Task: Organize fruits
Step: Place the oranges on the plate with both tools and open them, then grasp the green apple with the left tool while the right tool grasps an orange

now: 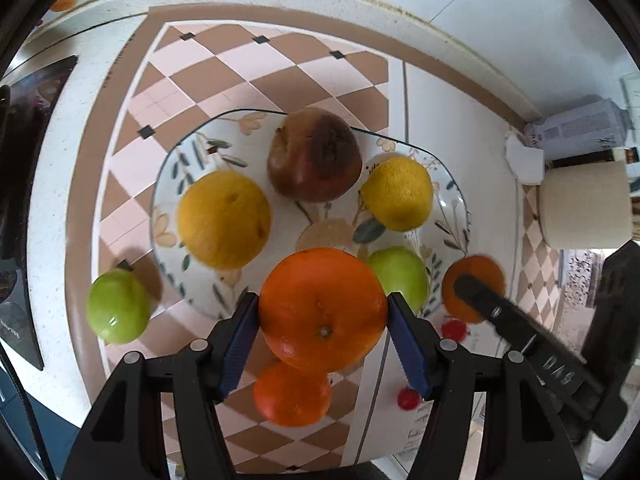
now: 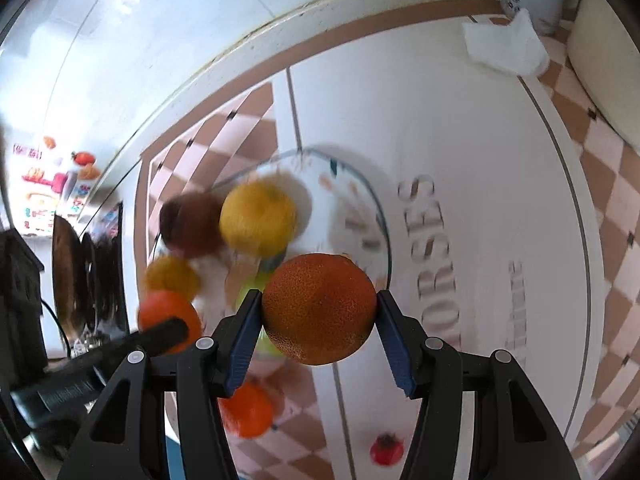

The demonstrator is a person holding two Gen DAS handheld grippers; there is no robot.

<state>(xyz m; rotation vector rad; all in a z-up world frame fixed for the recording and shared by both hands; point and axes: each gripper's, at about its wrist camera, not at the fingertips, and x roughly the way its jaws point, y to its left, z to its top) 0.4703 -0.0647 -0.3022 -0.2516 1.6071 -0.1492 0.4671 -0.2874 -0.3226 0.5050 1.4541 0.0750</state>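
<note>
My left gripper (image 1: 323,300) is shut on a bright orange (image 1: 323,312), held above the near rim of a floral glass plate (image 1: 170,168). On the plate lie a yellow-orange fruit (image 1: 224,218), a brown spoiled fruit (image 1: 314,156), a lemon (image 1: 398,194) and a green apple (image 1: 400,276). My right gripper (image 2: 318,296) is shut on a darker orange (image 2: 320,308), also over the plate (image 2: 340,208). That second orange (image 1: 474,280) shows at the right in the left wrist view. Both views are blurred.
A green apple (image 1: 118,306), another orange (image 1: 292,394) and small red fruits (image 1: 408,398) lie on the checkered tablecloth beside the plate. A paper roll (image 1: 584,204), a carton (image 1: 580,128) and a crumpled tissue (image 2: 504,44) stand by the wall at the right. Dark cookware (image 1: 24,120) is left.
</note>
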